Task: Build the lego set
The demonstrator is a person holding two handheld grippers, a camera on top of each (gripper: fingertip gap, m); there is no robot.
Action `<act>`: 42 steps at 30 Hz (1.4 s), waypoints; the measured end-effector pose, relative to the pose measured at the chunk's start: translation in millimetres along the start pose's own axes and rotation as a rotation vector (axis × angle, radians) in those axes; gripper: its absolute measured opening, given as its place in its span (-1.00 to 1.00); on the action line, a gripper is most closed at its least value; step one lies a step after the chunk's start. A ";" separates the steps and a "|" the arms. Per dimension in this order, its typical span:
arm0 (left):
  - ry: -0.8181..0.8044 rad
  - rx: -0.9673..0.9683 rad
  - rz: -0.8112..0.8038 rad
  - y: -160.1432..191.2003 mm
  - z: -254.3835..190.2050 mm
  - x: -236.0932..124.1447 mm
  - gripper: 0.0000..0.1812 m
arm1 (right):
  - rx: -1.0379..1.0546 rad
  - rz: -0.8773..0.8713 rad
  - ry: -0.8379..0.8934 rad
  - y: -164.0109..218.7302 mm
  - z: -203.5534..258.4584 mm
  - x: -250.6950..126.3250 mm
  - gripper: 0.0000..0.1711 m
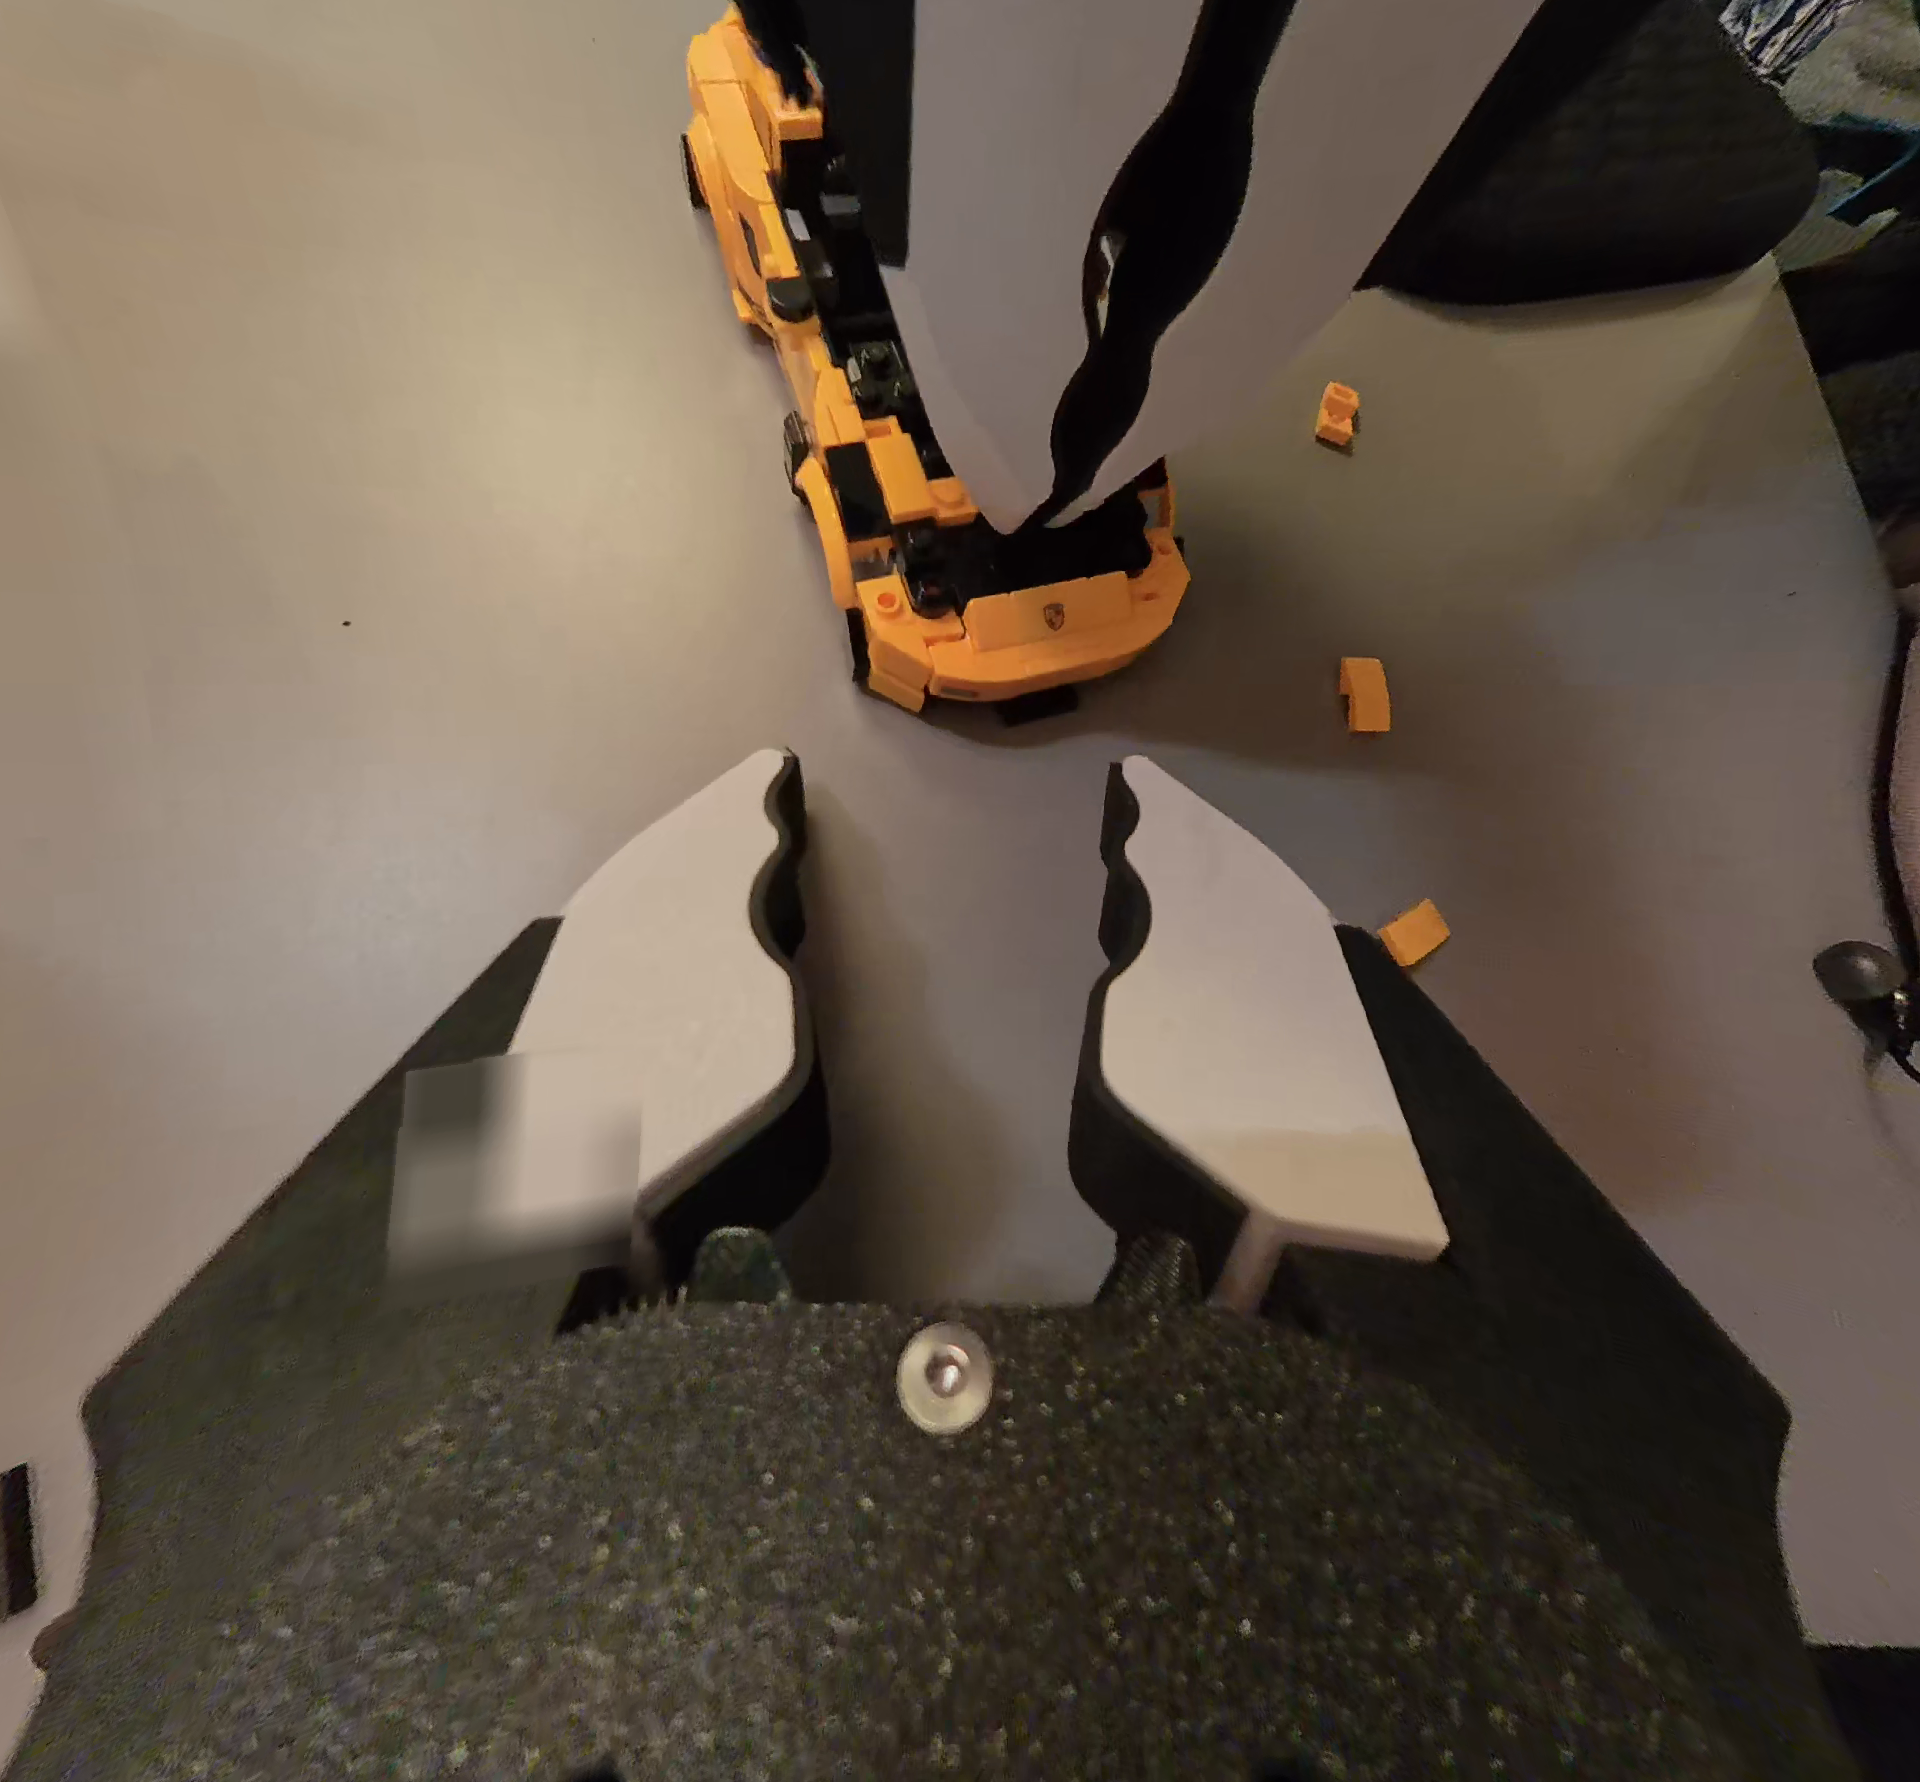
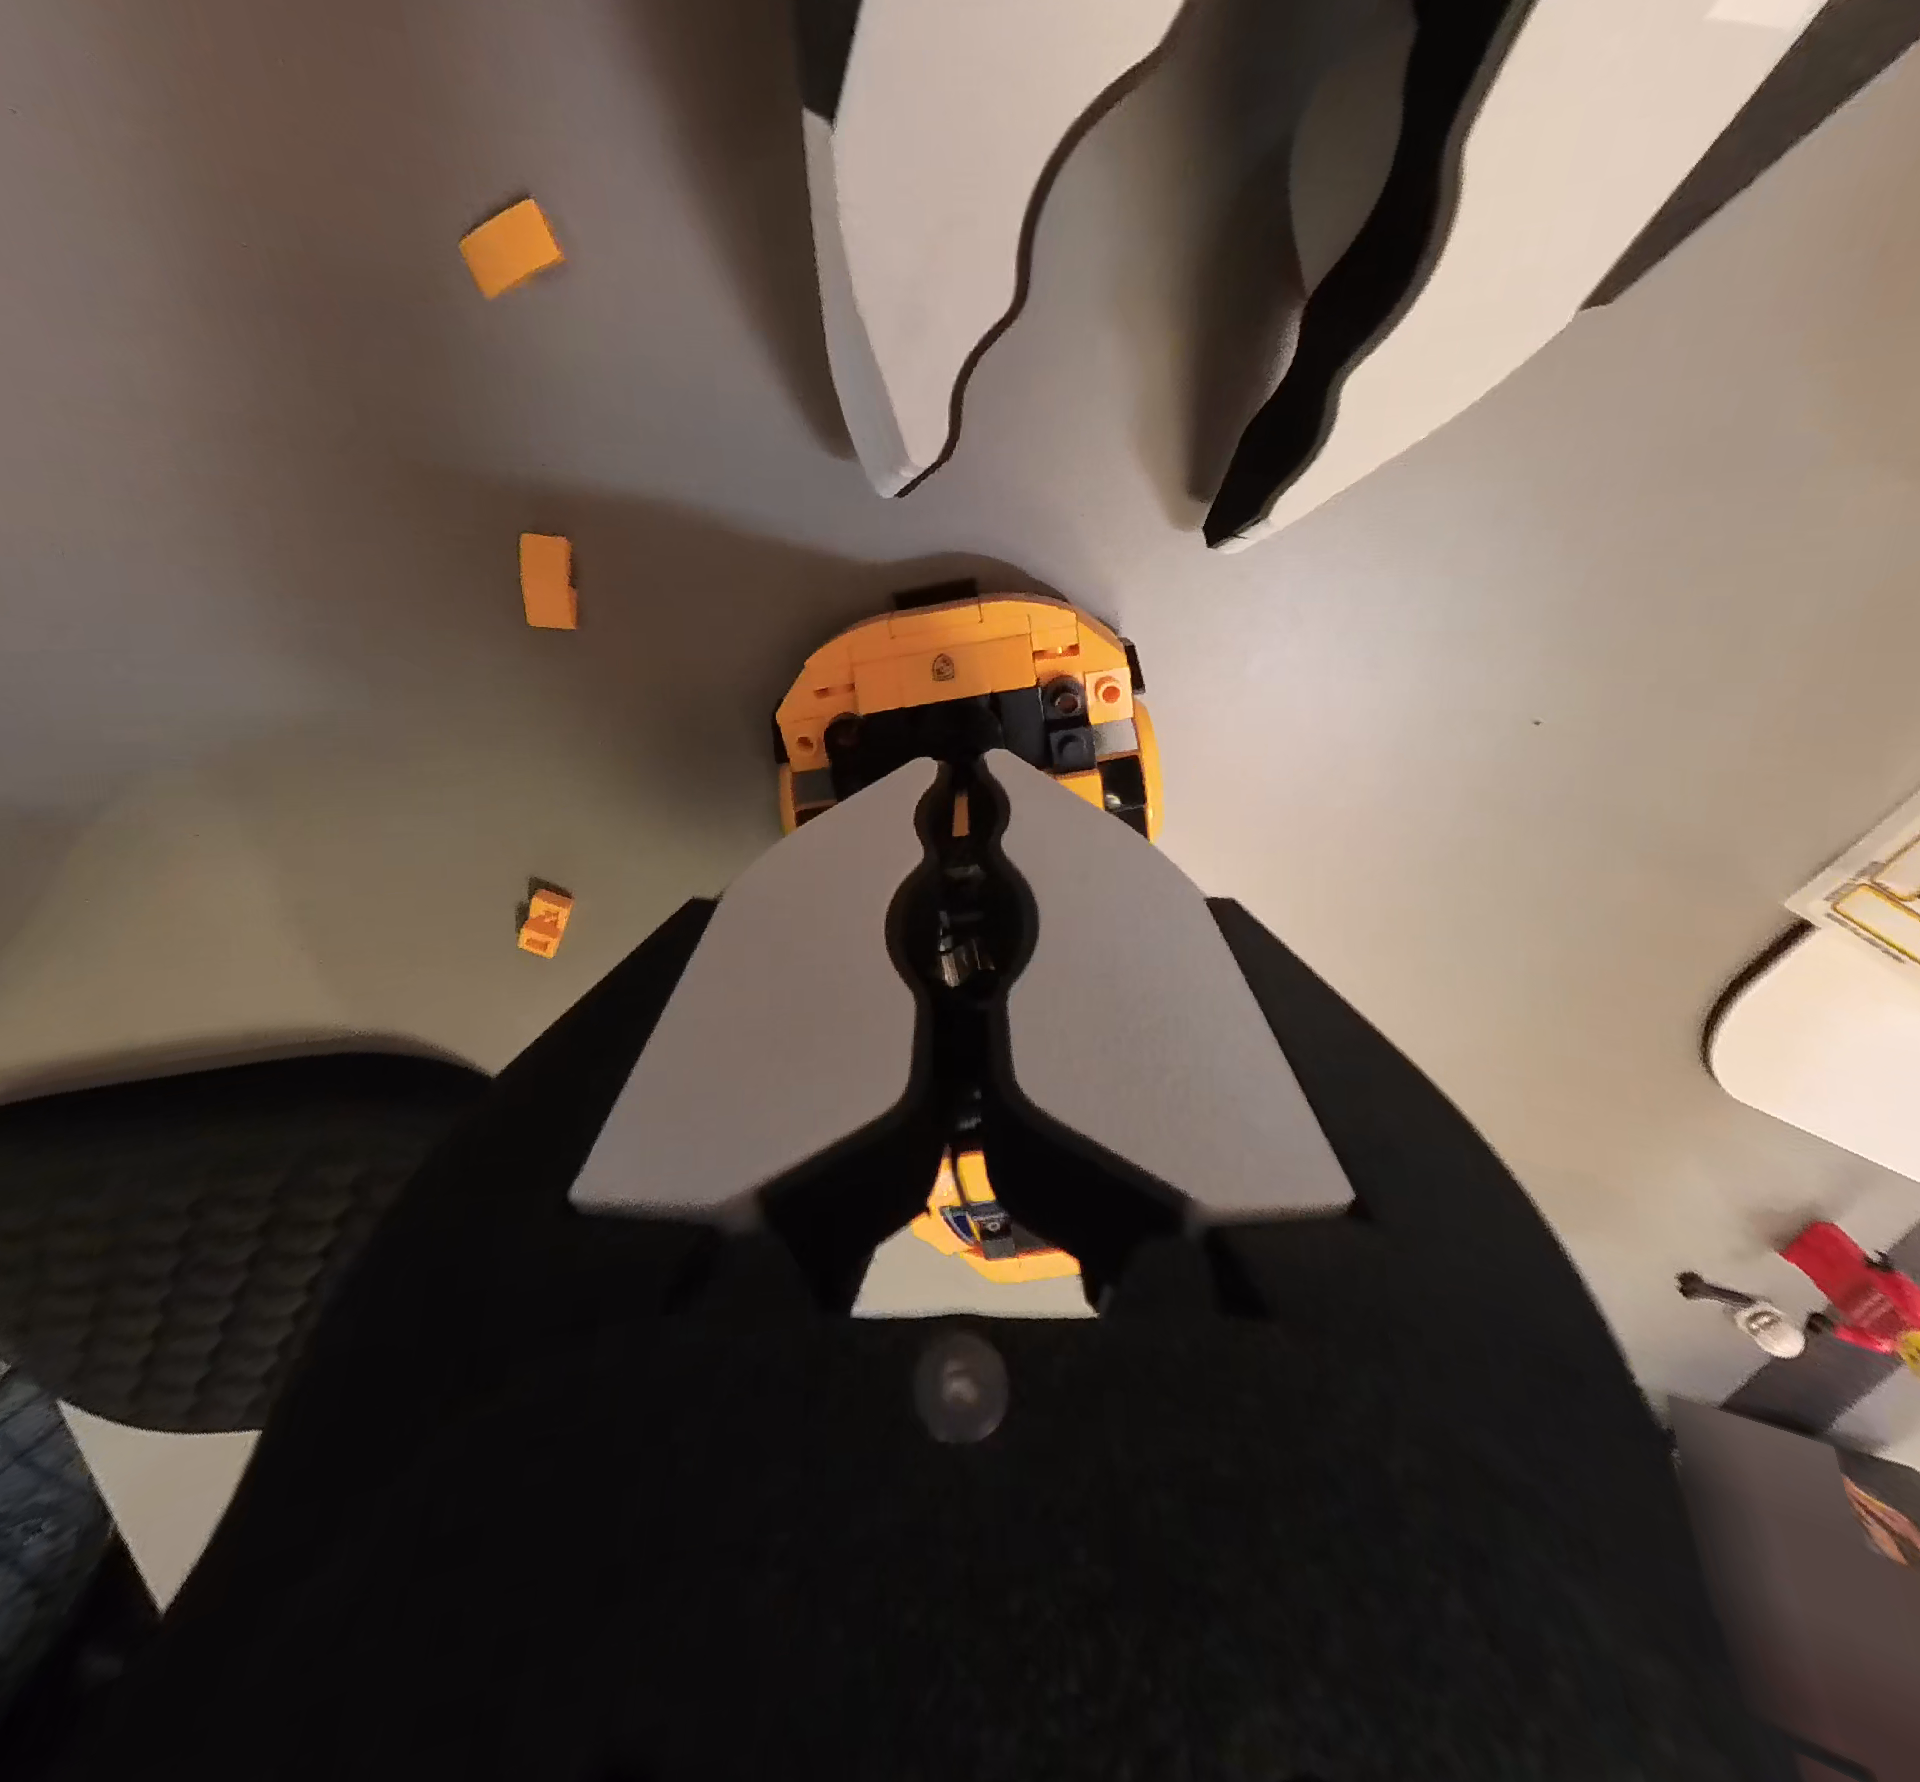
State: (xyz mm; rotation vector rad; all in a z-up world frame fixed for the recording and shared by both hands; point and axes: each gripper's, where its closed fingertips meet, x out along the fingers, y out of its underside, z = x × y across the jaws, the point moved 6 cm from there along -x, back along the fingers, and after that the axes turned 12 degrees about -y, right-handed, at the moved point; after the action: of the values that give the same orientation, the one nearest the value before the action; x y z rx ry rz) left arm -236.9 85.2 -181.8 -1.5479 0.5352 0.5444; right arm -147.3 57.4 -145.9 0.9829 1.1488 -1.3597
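An orange and black lego car (image 1: 1023, 631) stands on the grey table (image 1: 416, 485), its front end toward my left gripper (image 1: 954, 776). The left gripper is open and empty, just short of the car's nose. My right gripper (image 2: 961, 764) is shut, its tips down on the black studded part behind the car's (image 2: 940, 667) hood. I cannot tell whether a small piece sits between them. The right gripper (image 1: 1039, 517) also shows in the left wrist view, and the left gripper (image 2: 1060, 501) in the right wrist view. Three loose orange pieces (image 1: 1336, 413) (image 1: 1365, 693) (image 1: 1413, 932) lie beside the car.
The loose pieces (image 2: 511, 246) (image 2: 548, 581) (image 2: 544, 920) show left of the car in the right wrist view. A white tray (image 2: 1818, 1057), a paper sheet (image 2: 1870, 891) and a red object (image 2: 1860, 1285) lie at the right. A black chair (image 1: 1610, 122) stands at the table edge. The gap from one gripper's tips to the other's is roughly 5 cm. The red object (image 2: 1860, 1285) is about 30 cm from both grippers' fingertips.
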 end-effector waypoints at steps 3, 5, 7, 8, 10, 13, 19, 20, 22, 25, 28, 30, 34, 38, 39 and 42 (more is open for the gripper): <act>0.002 0.004 0.004 0.3 -0.5 0.3 -0.41 | 0.006 0.014 -0.028 -0.7 -1.6 -0.1 -0.97; 0.004 0.002 0.004 0.4 -0.6 0.3 -0.41 | -0.001 0.031 -0.033 -1.5 -1.9 -0.1 -0.97; 0.004 0.004 0.005 0.4 -0.7 0.4 -0.41 | -0.002 0.043 -0.042 -2.2 -2.5 0.0 -0.97; 0.004 0.006 0.005 0.5 -0.9 0.3 -0.41 | -0.004 0.043 -0.045 -2.3 -2.8 -0.1 -0.97; 0.000 0.014 0.003 0.5 -1.6 0.2 -0.42 | -0.002 0.022 -0.025 -1.8 -1.6 0.0 -0.97; 0.001 0.035 -0.005 0.4 -3.4 -0.6 -0.41 | 0.055 -0.079 0.072 2.9 6.6 -6.1 -0.91; -0.015 0.278 -0.038 -5.9 0.9 5.9 -0.33 | 0.396 -0.491 0.283 37.4 48.9 -16.8 -0.49; -0.008 0.327 -0.036 -8.2 3.4 8.9 -0.33 | 0.488 -0.538 0.313 43.7 55.4 -8.4 -0.47; 0.039 0.400 -0.025 -12.3 9.1 17.2 -0.26 | 0.678 -0.652 0.355 47.2 64.1 6.7 -0.45; 0.166 0.430 -0.004 -17.7 11.6 27.2 -0.20 | 0.855 -0.764 0.433 39.9 68.9 20.9 -0.38; 0.248 0.445 0.021 -20.7 12.4 32.8 -0.20 | 0.908 -0.776 0.491 33.9 68.1 30.0 -0.34; 0.276 0.450 0.026 -22.6 9.2 35.2 -0.34 | 0.911 -0.791 0.465 28.6 67.8 37.1 -0.34; 0.252 0.445 0.026 -22.7 1.1 34.5 -0.42 | 0.907 -0.792 0.445 34.6 70.6 38.7 -0.38; 0.269 0.449 0.027 -18.6 -23.9 30.6 -0.60 | 0.882 -0.726 0.414 42.1 84.2 39.5 -0.36; 0.279 0.458 0.029 -17.5 -31.3 29.4 -0.64 | 0.870 -0.712 0.398 43.4 89.1 40.3 -0.34; 0.250 0.476 0.035 -18.0 -41.3 29.0 -0.52 | 0.819 -0.695 0.382 47.8 102.3 40.9 -0.27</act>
State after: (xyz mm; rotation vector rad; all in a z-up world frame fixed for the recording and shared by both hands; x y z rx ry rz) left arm -202.2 44.4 -184.6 -1.1559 0.8192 0.2238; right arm -100.4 -50.3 -170.6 1.5447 1.2945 -2.3843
